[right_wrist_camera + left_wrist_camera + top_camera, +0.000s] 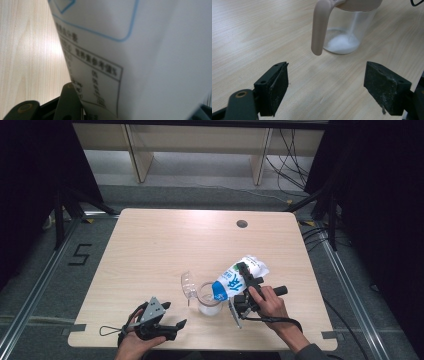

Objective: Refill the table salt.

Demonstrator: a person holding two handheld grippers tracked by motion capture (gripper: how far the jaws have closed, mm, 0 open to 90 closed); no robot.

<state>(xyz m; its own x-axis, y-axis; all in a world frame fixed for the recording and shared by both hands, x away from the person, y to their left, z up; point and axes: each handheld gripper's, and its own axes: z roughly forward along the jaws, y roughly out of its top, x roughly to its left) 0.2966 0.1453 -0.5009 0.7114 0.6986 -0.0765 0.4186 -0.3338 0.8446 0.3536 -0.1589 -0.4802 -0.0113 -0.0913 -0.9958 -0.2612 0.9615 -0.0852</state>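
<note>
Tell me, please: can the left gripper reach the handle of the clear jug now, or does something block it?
Probably yes. The left gripper is open and faces the jug handle, with bare table between. The right gripper tilts the bag over the jug's far side.

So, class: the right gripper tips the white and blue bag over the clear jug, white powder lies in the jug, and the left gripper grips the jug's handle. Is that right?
Not quite. The left gripper is open and clear of the jug's handle, as the left gripper view shows. The rest holds: the right gripper tips the bag over the jug, which holds white powder.
</note>
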